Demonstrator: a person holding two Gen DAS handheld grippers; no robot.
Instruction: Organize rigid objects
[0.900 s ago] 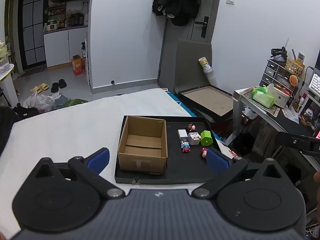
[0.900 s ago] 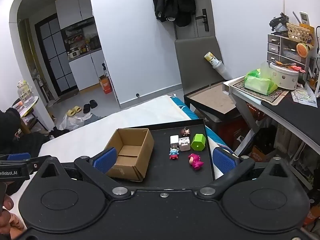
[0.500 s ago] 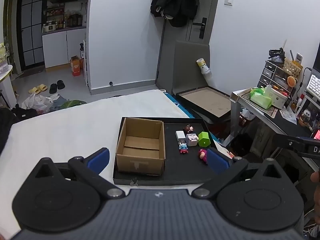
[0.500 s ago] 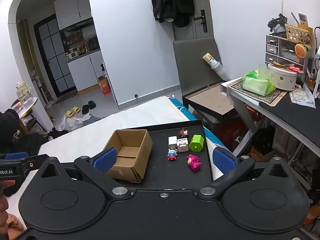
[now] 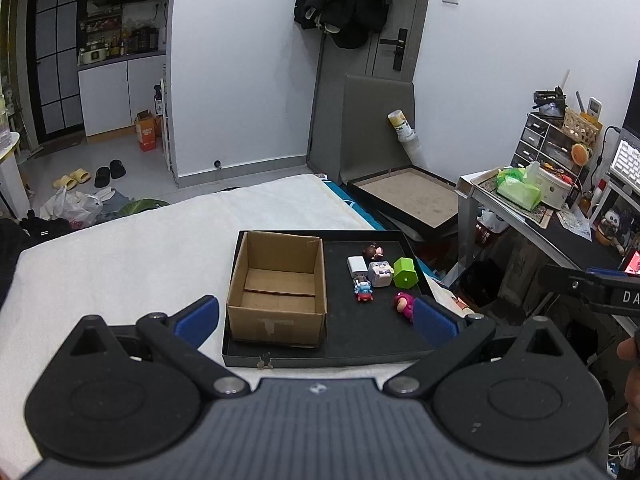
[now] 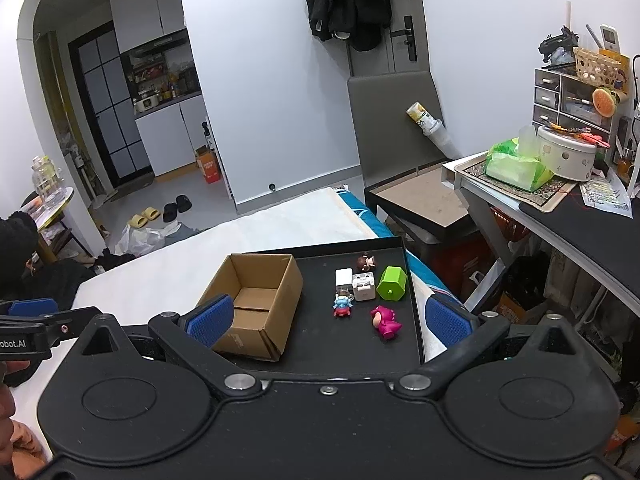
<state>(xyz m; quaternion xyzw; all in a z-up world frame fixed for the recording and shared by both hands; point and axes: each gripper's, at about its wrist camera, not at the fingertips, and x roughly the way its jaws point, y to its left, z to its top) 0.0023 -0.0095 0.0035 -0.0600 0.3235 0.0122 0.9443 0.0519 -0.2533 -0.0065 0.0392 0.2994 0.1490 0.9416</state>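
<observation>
- I have my left claw (image 5: pixel 316 314) hanging above the near edge of the black tray (image 5: pixel 360 344), blue pads spread wide apart, nothing between them.
- My right claw (image 6: pixel 326 318) is likewise spread wide and empty, angled down toward the same tray from a bit further right.
- The tray lies on a white bed (image 5: pixel 120 256), near its right edge.
- On the tray's left half I see an open cardboard box (image 5: pixel 278 286), flaps down inside, with nothing in it that I can make out.
- To the right of the box, the small rigid items sit in a loose cluster on the tray floor: a dark-haired figurine (image 5: pixel 373 251) furthest from me, a white block (image 5: pixel 357 266) just in front of it, and a white cube toy (image 5: pixel 379 274) touching or nearly touching that block.
- A green hexagonal piece (image 5: pixel 405 273) lies on its side just right of the cube toy.
- Nearer to me, a little blue and red figure (image 5: pixel 363 291) stands just in front of the white block, and a pink figure (image 5: pixel 403 305) lies on its side near the tray's right rim.
- In the left view, the pink figure sits just beside my left claw's right pad (image 5: pixel 434 320); I cannot tell whether they touch.
- In the right view I can see the other claw's arm at the far left, with a hand (image 6: pixel 6 396) partly in frame.
</observation>
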